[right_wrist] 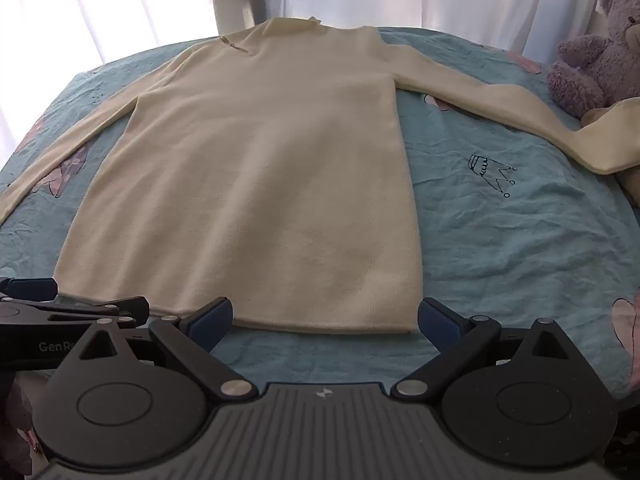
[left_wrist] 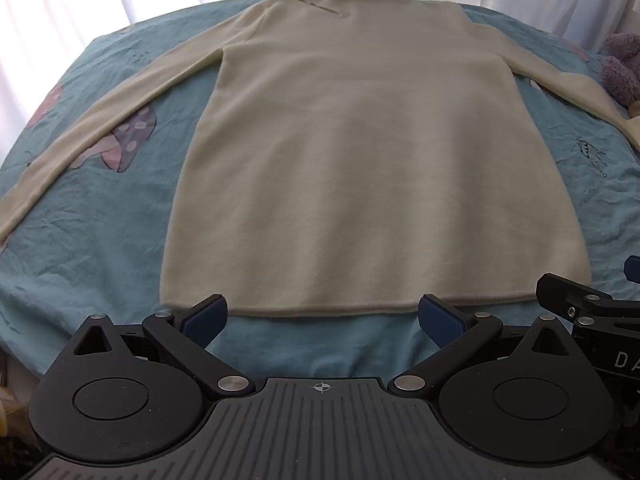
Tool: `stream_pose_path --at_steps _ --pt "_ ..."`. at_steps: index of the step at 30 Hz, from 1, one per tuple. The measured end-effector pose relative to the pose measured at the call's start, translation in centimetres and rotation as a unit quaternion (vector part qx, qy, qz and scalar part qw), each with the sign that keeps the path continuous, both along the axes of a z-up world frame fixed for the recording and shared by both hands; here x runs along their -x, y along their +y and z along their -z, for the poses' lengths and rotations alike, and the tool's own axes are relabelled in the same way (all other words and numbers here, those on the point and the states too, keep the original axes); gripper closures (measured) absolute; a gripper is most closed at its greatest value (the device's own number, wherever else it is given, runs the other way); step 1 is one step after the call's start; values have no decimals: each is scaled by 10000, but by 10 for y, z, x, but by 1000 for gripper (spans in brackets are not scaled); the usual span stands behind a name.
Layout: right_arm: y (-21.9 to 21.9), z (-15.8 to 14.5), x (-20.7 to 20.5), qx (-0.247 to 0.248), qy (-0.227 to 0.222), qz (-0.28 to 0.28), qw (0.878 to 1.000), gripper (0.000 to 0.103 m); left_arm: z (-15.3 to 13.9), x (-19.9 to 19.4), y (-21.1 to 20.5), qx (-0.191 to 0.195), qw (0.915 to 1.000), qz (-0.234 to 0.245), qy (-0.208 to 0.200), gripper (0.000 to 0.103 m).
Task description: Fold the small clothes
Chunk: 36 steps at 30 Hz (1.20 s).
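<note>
- Left gripper: lower centre of the left wrist view, jaws spread wide, nothing between the blue pads; tips sit just short of the garment's hem.
- Right gripper: lower centre of the right wrist view, jaws likewise spread wide and holding nothing; its left pad overlaps the hem line in the frame, but contact cannot be told. Part of it also shows at the right edge of the left wrist view.
- Cream knit sweater: long-sleeved, high-necked, laid flat and unfolded, hem nearest the grippers, collar toward the top of the frame. Fills the centre of the left view; sits left of centre in the right view.
- Sleeves: both stretched outward, left sleeve running to the left edge, right sleeve running to the right edge, its cuff end beside the toy.
- Teal printed bedsheet: wrinkled, beneath the sweater; mushroom and crown motifs.
- Purple plush bear: upper right of the frame.
- White curtains: along the top.
</note>
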State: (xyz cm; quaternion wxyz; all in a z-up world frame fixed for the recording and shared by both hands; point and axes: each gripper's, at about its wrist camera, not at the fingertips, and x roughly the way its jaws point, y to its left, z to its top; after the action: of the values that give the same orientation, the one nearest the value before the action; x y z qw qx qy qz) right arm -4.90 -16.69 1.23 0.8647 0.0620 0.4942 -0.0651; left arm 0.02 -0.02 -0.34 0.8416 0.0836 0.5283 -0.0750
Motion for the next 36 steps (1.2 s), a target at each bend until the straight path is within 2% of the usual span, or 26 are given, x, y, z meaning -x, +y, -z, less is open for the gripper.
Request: stream_pose_path --at_steps 3,16,27,36 --pt "1 -3 -1 142 -34 -38 9999 4 0 0 0 7 10000 -1 1 0" --pt "7 -2 0 60 -43 -84 9999 4 0 -1 3 68 10000 -16 21 0" --pt "1 -2 4 -398 -376 -64 9985 4 2 -4 2 96 9999 -13 69 0" --pt "0 0 3 -387 -332 -133 9986 4 4 -8 -1 112 9999 14 115 0"
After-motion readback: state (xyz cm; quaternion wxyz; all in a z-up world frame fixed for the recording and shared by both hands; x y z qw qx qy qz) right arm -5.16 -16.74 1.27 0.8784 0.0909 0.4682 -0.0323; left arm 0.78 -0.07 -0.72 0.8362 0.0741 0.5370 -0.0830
